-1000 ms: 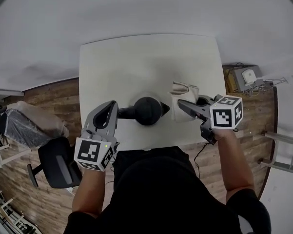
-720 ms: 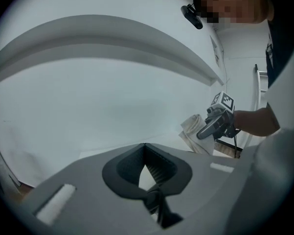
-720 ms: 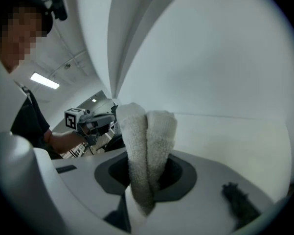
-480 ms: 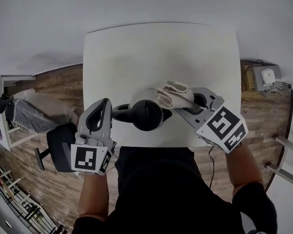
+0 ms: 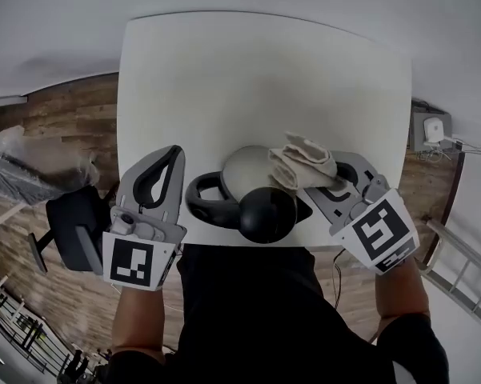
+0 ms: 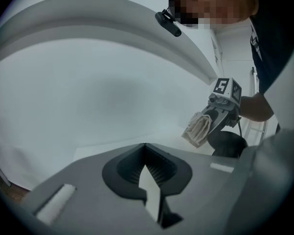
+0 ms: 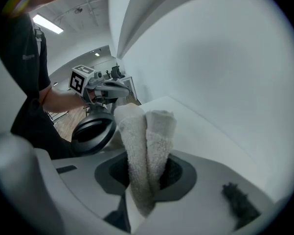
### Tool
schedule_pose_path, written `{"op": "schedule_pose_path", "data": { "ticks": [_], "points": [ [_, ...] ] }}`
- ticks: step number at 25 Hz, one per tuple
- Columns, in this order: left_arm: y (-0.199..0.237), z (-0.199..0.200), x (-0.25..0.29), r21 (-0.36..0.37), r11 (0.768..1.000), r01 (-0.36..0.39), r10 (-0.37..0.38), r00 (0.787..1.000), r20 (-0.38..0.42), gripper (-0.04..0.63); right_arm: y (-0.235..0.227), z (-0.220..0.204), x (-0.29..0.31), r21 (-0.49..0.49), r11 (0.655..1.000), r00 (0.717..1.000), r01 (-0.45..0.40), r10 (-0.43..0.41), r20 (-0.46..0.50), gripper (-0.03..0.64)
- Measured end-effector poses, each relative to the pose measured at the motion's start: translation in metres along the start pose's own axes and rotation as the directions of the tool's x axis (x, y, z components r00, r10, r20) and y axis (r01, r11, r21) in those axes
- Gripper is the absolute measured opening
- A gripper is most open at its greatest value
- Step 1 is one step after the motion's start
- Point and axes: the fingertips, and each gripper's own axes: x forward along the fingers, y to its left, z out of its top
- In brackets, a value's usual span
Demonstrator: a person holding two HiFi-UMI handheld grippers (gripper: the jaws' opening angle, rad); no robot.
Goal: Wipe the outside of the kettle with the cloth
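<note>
The kettle (image 5: 248,170) stands near the table's front edge. Its black round top (image 5: 266,213) is nearest me, grey metal body shows beyond it, and its black loop handle (image 5: 206,205) points left. My right gripper (image 5: 310,179) is shut on a folded beige cloth (image 5: 302,160), which lies against the kettle's upper right side. In the right gripper view the cloth (image 7: 146,141) sticks up from the right gripper (image 7: 147,180), with the kettle (image 7: 92,131) behind it. My left gripper (image 5: 169,154) is shut on nothing, just left of the handle. The left gripper (image 6: 145,147) points across bare table.
The white table (image 5: 224,78) stretches away behind the kettle. A black chair (image 5: 74,234) stands on the wooden floor at the left. A box with cables (image 5: 430,129) lies on the floor at the right.
The right gripper has carried the cloth left, from beside the spout onto the kettle's body. The view has shifted forward, and the metal body now shows. The left gripper stays beside the handle.
</note>
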Motion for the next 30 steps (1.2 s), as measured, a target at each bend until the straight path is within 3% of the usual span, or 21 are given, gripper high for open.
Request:
{"op": "schedule_pose_path", "data": {
  "ticks": [8,13,19,22,25,28,30],
  "points": [
    [0.009,-0.046,0.021,-0.008,0.992,0.128,-0.128,0.987,-0.101,0.008,-0.032,-0.029,0.065,0.082,0.997,0.989,-0.01,0.022,-0.148,0.097],
    [0.023,-0.073,0.028,-0.029,0.992,0.119,-0.122,0.98,-0.157,0.008,-0.041,-0.046,0.1,0.097,0.994,0.97,-0.04,0.062,-0.233,0.097],
    [0.026,-0.083,0.025,-0.075,0.989,0.13,-0.139,0.98,-0.143,0.006,-0.052,-0.067,0.122,0.137,0.989,0.952,-0.046,0.086,-0.295,0.097],
    [0.026,-0.083,0.025,-0.084,0.989,0.125,-0.136,0.982,-0.132,0.008,-0.058,-0.066,0.123,0.164,0.985,0.957,-0.045,0.089,-0.276,0.098],
    [0.023,-0.081,0.024,-0.091,0.988,0.122,-0.132,0.984,-0.119,0.006,-0.054,-0.043,0.098,0.157,0.986,0.98,-0.048,0.077,-0.183,0.097],
    [0.024,-0.077,0.021,-0.081,0.99,0.115,-0.123,0.986,-0.112,0.008,-0.043,0.012,0.039,0.015,1.0,0.999,-0.025,0.026,-0.035,0.097],
    [0.023,-0.072,0.02,-0.062,0.992,0.114,-0.12,0.987,-0.106,0.008,-0.028,0.044,-0.008,-0.124,0.992,1.0,-0.006,0.005,-0.008,0.097]
  ]
}}
